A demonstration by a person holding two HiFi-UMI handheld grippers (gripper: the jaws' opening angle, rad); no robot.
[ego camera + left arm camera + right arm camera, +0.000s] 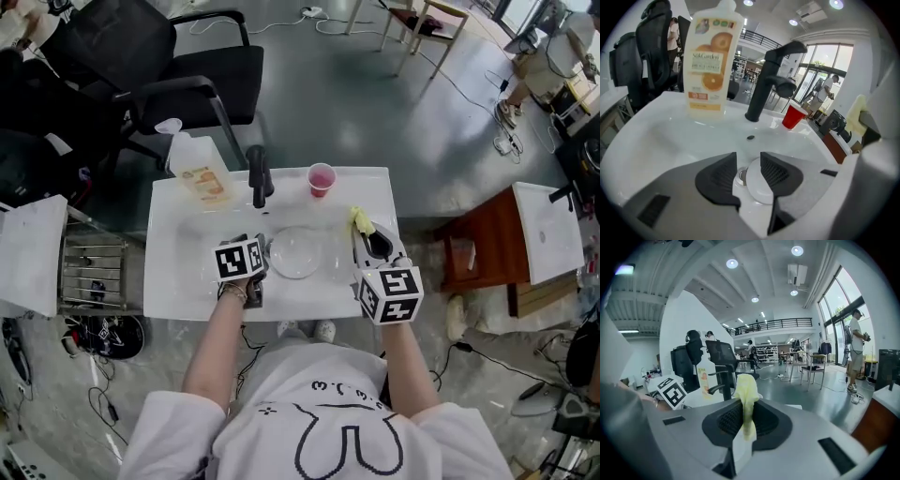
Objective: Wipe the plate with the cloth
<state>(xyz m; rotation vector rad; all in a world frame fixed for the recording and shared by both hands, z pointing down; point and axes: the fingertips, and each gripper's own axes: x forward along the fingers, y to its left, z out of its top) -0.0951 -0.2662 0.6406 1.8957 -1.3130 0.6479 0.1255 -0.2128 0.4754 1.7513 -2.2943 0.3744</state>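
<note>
Right gripper [746,417] fingers clamped on a crumpled yellow cloth [746,387]; left gripper [749,163] fingers apart, round clear glass plate [295,251] just right of them

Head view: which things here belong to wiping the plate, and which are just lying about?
Belongs to the job:
- clear round glass plate in the white sink
- yellow cloth, pinched in the right gripper
- left gripper, jaws apart, empty

Lying about:
- white soap bottle with orange label
- red plastic cup
- black tap
- black office chair
</note>
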